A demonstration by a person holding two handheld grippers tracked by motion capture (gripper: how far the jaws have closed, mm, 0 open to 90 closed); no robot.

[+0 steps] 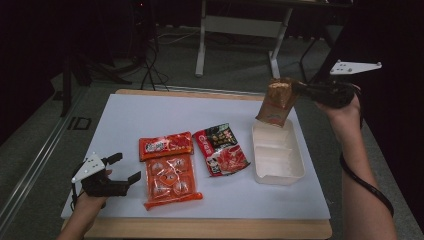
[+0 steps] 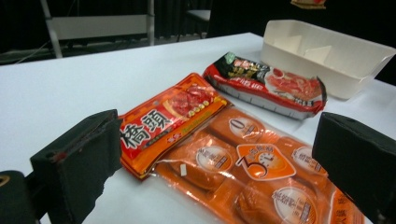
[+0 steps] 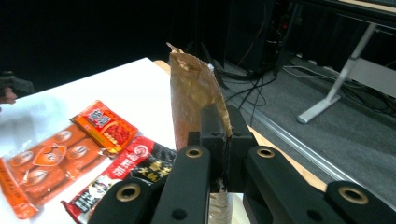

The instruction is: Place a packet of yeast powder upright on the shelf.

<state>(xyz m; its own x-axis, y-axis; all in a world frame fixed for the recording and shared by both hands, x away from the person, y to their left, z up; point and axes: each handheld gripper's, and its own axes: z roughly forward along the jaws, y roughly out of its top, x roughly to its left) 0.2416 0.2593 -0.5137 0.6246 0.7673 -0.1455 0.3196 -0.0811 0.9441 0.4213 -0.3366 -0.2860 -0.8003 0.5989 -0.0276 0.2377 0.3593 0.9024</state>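
Right gripper [image 1: 301,90] held up above the far right corner of the table [image 1: 150,115], jaws clamped tight on a brown packet [image 1: 276,101]. In the right gripper view the two black jaws meet on the packet's edge, pinching it flat; the rest of the packet [image 3: 194,100] stands up past the fingertips, its torn top corner highest. From the high view the packet hangs tilted from the jaws, its lower end over the far end of the white tray [image 1: 278,156], apart from the tray floor.

Left gripper [image 1: 124,167] low at the near left of the table, jaws spread wide, nothing between them. In the left gripper view the large orange multi-pack [image 2: 252,168] lies on the table ahead, between the two jaws but apart from both. Small orange packet [image 2: 170,114] overlaps its far edge. Red-and-black packet [image 2: 266,84] lies beyond, just beside the tray [image 2: 327,56].
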